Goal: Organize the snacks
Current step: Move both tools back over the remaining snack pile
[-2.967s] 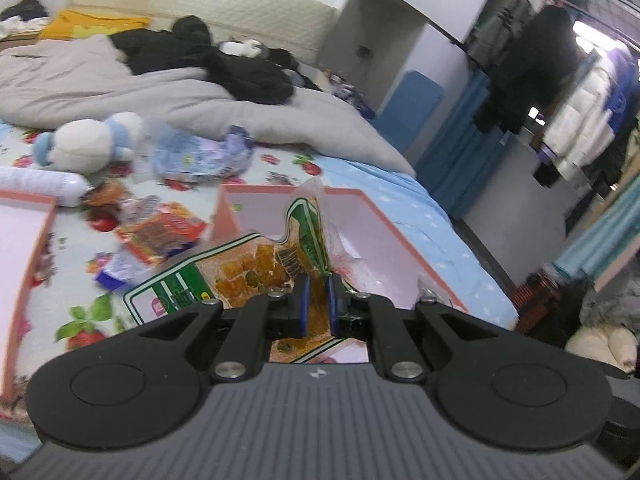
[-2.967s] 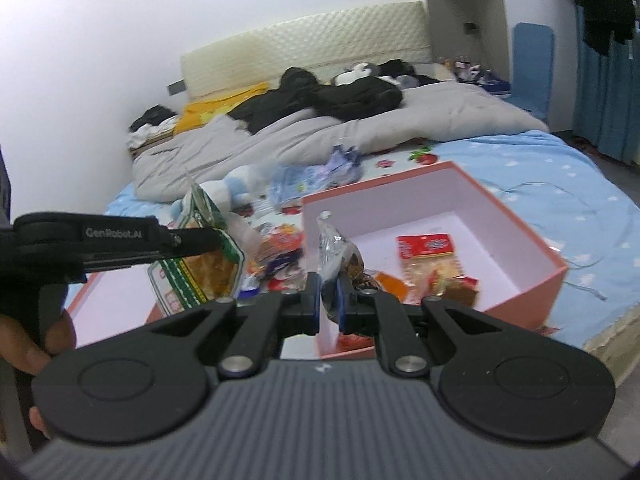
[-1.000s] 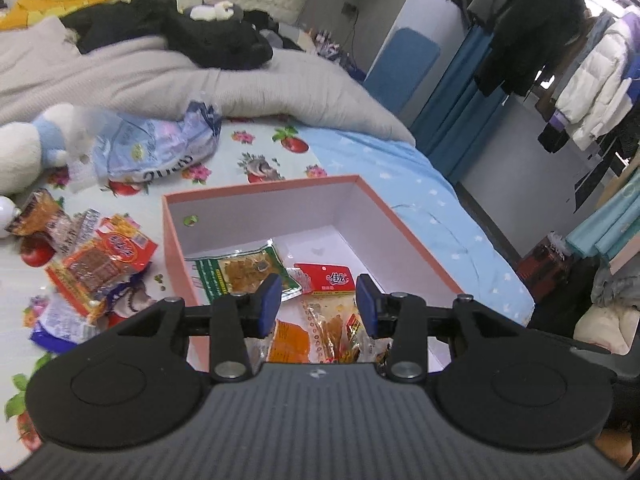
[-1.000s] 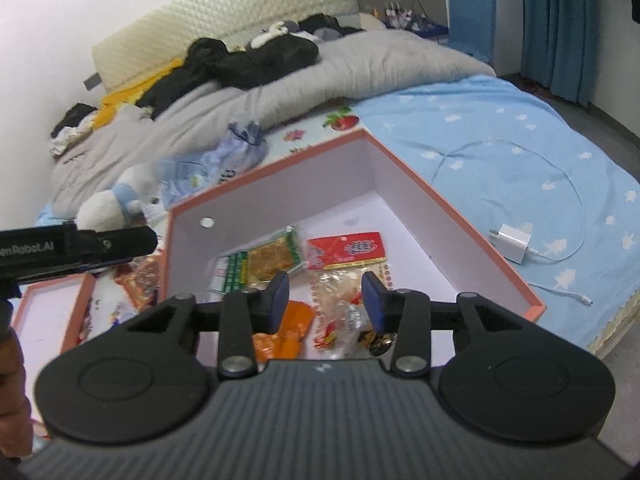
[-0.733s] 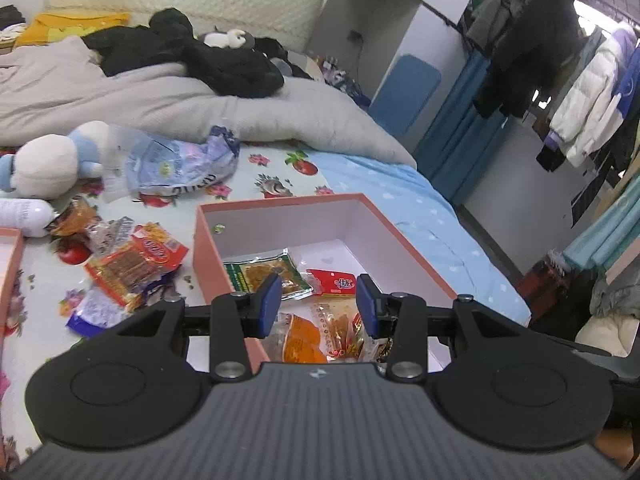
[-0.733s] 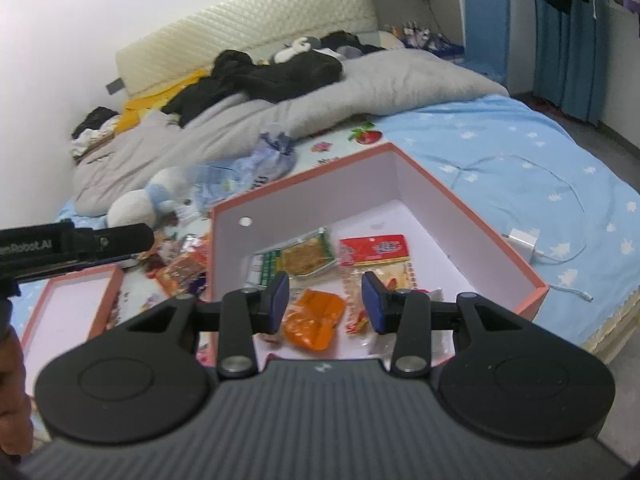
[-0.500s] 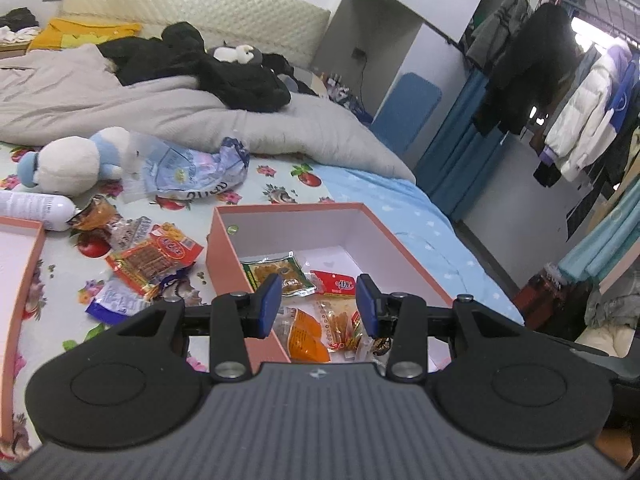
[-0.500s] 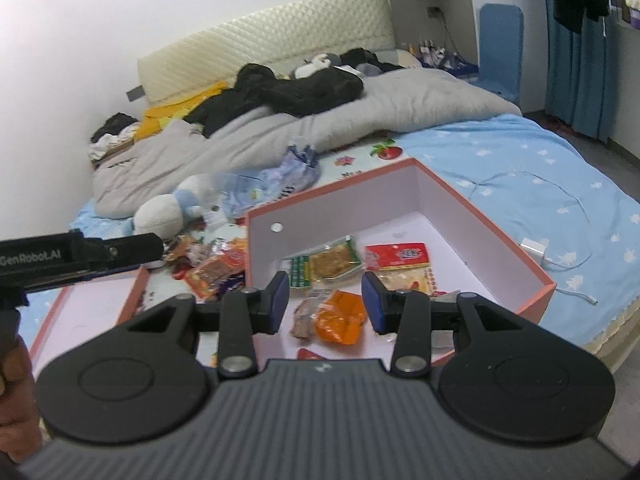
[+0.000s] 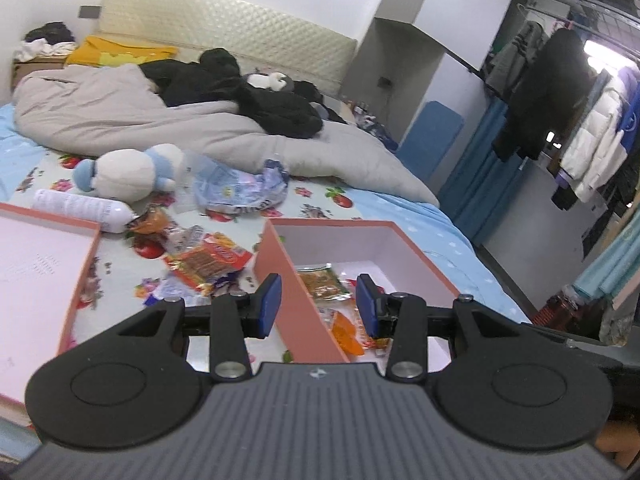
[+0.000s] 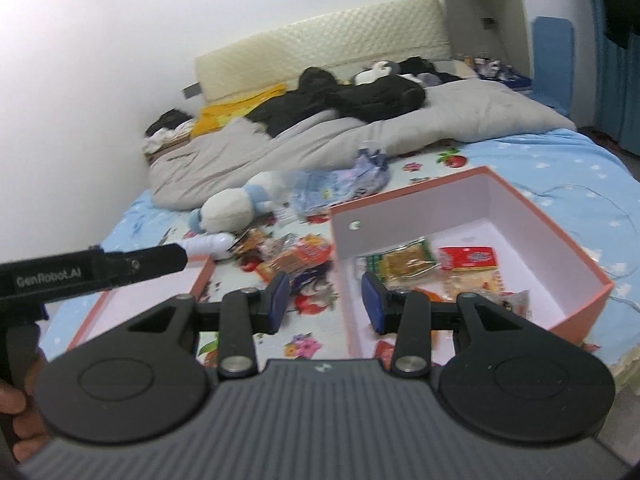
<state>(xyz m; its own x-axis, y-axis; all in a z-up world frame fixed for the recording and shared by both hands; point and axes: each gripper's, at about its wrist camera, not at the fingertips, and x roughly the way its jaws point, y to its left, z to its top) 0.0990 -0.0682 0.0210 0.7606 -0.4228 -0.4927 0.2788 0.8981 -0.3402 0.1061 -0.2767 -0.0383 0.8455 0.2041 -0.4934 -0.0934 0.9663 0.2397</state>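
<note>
**Snacks split between the pink box and the bedsheet**

While several packets already lie inside the open pink box [image 10: 552, 216], a loose heap of snacks [image 9: 208, 260] sits on the flowered sheet just to its left. On the box floor a green-edged packet [image 10: 404, 262] lies beside a red packet [image 10: 468, 258], with an orange packet [image 9: 344, 328] nearer the camera. The box lid [image 9: 36, 276] rests upturned on the sheet, left of the loose heap.

Neither tool carries anything. The left gripper [image 9: 318, 306] hangs above the box's left wall with its blue pads parted and nothing between them; the right gripper [image 10: 324, 306] hangs over the same wall, jaws likewise spread and empty. In the right wrist view the left tool's black body reaches in from the left edge, gripped by a hand [image 10: 18, 408].

Beyond the heap lie a white cylindrical packet [image 9: 80, 206], a white and blue plush toy [image 9: 128, 172] and a crumpled pale blue bag [image 9: 240, 188]. Behind them a grey duvet [image 9: 120, 120] carries black clothing [image 9: 248, 100]. A white charging cable [image 10: 584, 196] trails over the blue sheet right of the box.
</note>
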